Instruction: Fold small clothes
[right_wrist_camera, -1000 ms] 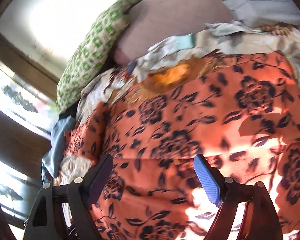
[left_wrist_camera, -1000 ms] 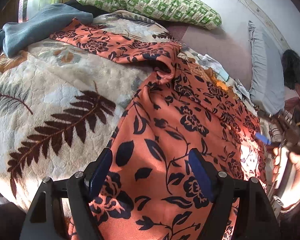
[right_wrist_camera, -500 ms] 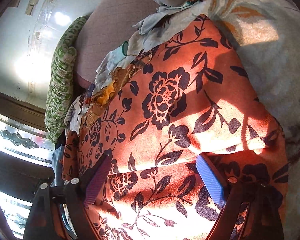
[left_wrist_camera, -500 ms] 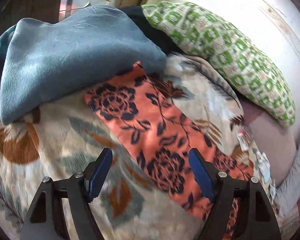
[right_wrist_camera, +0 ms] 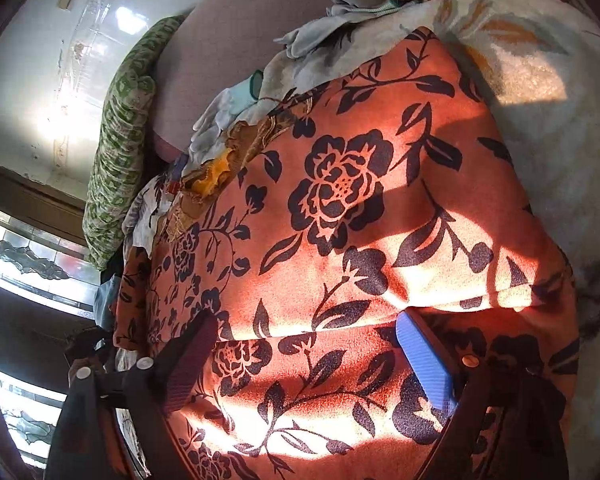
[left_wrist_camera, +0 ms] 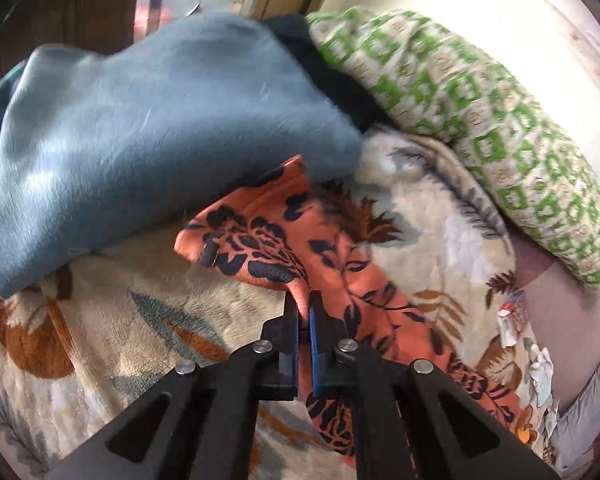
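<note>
Leaf-print blanket covers bed. Orange floral garment spread on blanket, sleeve end beside blue cloth. Soft, light, limp; best taken at edges. Left gripper jaws pinching sleeve edge. Right gripper jaws opening, cloth below unpinched.

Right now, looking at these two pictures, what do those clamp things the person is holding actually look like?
Both are black, angular frames with cut-out windows and small silver rivets at the joints. The left gripper ends in two slim black fingers lined with blue pads. The right gripper has the same build; its ribbed pad on one side shows bright blue, while the other pad looks purplish in shadow. No cables, sleeves or markings show.
</note>
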The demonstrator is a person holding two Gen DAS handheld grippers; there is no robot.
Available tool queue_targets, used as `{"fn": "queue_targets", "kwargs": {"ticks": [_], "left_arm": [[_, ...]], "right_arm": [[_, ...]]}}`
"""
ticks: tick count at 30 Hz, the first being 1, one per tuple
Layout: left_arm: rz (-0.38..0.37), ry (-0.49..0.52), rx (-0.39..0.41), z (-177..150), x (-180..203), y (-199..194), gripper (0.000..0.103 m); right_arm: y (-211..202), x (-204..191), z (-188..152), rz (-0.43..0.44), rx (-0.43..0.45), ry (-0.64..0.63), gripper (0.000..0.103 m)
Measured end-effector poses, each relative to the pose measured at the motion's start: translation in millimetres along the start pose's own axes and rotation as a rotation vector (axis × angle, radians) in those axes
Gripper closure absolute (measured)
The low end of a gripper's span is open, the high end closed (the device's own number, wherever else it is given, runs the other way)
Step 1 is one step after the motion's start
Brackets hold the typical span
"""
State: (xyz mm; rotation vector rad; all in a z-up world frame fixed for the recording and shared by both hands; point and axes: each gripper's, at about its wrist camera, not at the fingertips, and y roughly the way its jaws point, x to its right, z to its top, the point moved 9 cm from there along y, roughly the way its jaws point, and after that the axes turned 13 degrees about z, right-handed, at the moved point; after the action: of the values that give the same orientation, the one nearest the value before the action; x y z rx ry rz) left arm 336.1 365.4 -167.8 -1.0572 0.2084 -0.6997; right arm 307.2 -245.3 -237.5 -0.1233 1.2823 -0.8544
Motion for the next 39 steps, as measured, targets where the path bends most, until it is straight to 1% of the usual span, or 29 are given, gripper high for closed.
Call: {"fn": "queue_targets", "kwargs": {"ticks": [3,4,6,8,9,11,13,15,17,18,19,20,21,22,23,24,25,26,27,28,30,31,32,33,34,36,37,38,39], "left_arm": [[-0.1,0.072,0.133,8,41,-70,0.099],[-0.134,0.103,0.183,7,58,-98,0.099],[-0.211,0.196,0.283,-4,101,-152,0.099],[-0.305,0.309,0.363,-30,149,-203,0.099],[-0.351,0.365,0.39,-51,172,-226,0.099],[-0.444,0.479,0.422,-98,218,-259,0.099],[-0.522,0.566,0.43,-151,262,-279,0.099],[-0.584,0.643,0.394,-208,300,-280,0.098],[-0.635,0.726,0.316,-273,330,-270,0.098],[-0.646,0.77,0.247,-306,344,-255,0.098],[-0.643,0.827,0.156,-345,358,-236,0.091],[-0.633,0.902,0.057,-380,366,-212,0.084],[-0.599,0.982,-0.056,-413,368,-186,0.064],[-0.513,1.043,-0.162,-442,357,-164,0.052],[-0.429,1.08,-0.248,-458,345,-145,0.052],[-0.41,1.079,-0.285,-462,335,-139,0.052],[-0.438,1.054,-0.264,-453,328,-142,0.048],[-0.448,1.034,-0.23,-441,321,-149,0.041],[-0.459,1.007,-0.201,-426,312,-158,0.03],[-0.486,0.963,-0.178,-408,303,-168,0.024],[-0.546,0.877,-0.136,-374,279,-186,0.019],[-0.552,0.841,-0.102,-352,269,-186,0.016],[-0.526,0.813,-0.044,-331,255,-182,0.015],[-0.466,0.788,0.022,-309,241,-173,0.015],[-0.378,0.764,0.073,-287,231,-157,0.015],[-0.201,0.715,0.134,-250,204,-122,0.015],[-0.129,0.677,0.151,-234,189,-106,0.015],[-0.085,0.643,0.161,-220,175,-93,0.015],[-0.041,0.608,0.16,-210,164,-81,0.015]], "right_arm": [[3,-1,1,0.004,-0.01,-0.003,0.007],[4,-1,1,0.006,-0.012,-0.007,0.006],[4,-2,1,0.007,-0.012,-0.01,0.006],[4,-2,1,0.011,-0.012,-0.009,0.006],[4,-3,2,0.017,-0.013,-0.005,0.006],[-1,-5,3,0.045,-0.009,0.007,0.006],[-17,-11,6,0.106,0.041,0.029,0.006],[-43,-19,7,0.16,0.101,0.017,0.006],[-70,-21,6,0.169,0.143,-0.001,0.006],[-85,-20,6,0.172,0.172,-0.014,0.006],[-99,-17,5,0.165,0.204,-0.025,0.006],[-112,-11,5,0.154,0.235,-0.032,0.006],[-123,-3,5,0.143,0.263,-0.031,0.006],[-130,6,7,0.132,0.282,-0.02,0.006],[-133,15,9,0.123,0.288,0.001,0.006],[-134,25,11,0.122,0.292,0.029,0.006],[-135,31,12,0.132,0.295,0.053,0.006],[-134,32,13,0.141,0.293,0.064,0.006],[-133,31,13,0.144,0.29,0.057,0.006],[-131,27,13,0.142,0.282,0.04,0.006],[-126,18,10,0.133,0.263,0.005,0.006],[-122,16,8,0.126,0.252,-0.006,0.006],[-117,15,6,0.116,0.239,-0.006,0.006],[-112,13,4,0.119,0.224,0.006,0.006],[-107,9,3,0.143,0.211,0.018,0.006],[-94,-7,9,0.181,0.17,0.004,0.006],[-87,-11,16,0.168,0.154,-0.013,0.006],[-81,-10,25,0.113,0.157,-0.025,0.006],[-75,-4,35,0.038,0.159,-0.029,0.006]]}}
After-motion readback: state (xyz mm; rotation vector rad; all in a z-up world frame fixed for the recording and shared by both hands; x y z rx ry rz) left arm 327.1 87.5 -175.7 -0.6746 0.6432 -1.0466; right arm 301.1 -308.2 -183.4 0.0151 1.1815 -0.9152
